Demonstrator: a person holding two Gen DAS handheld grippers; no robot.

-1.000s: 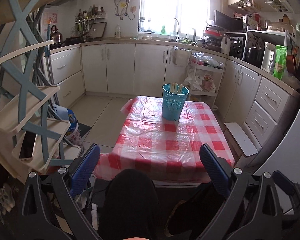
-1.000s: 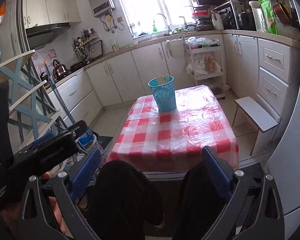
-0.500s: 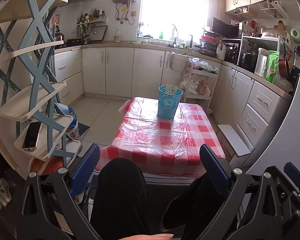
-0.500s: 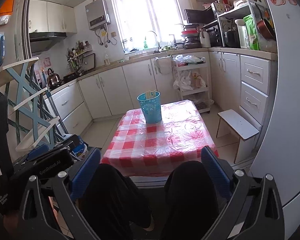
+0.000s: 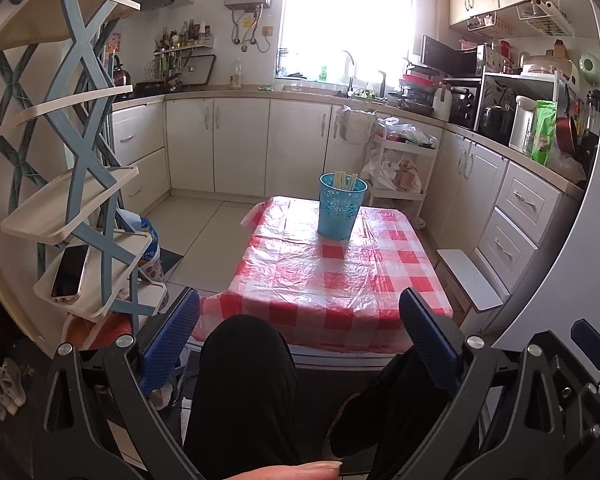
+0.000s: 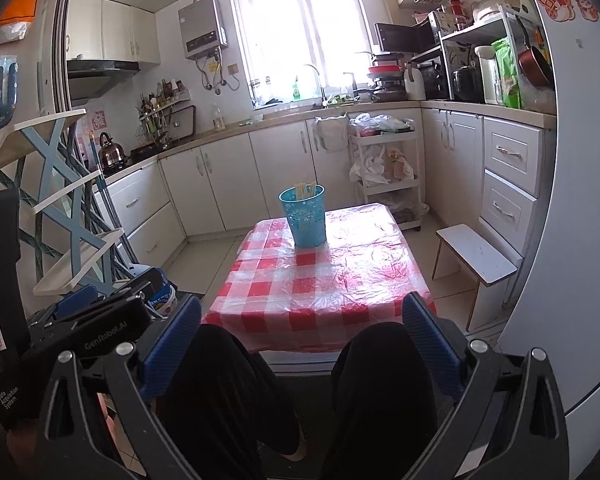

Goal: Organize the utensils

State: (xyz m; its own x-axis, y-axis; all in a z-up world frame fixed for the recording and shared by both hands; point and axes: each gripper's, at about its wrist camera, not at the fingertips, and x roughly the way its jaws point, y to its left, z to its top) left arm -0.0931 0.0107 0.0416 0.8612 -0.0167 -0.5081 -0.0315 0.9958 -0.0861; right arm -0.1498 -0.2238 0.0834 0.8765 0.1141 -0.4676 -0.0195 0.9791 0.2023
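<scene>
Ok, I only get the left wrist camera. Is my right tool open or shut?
Observer: Open. The right tool has its blue fingers spread wide, with nothing between them.
Operator: Can the right camera see my left tool too?
Observer: Yes. The left tool shows at that view's left edge, low down, with white lettering on its black body.
Operator: Is anything hiding under the white stool?
Observer: No. The white stool stands on its legs beside the table, and only bare floor shows beneath it.
</scene>
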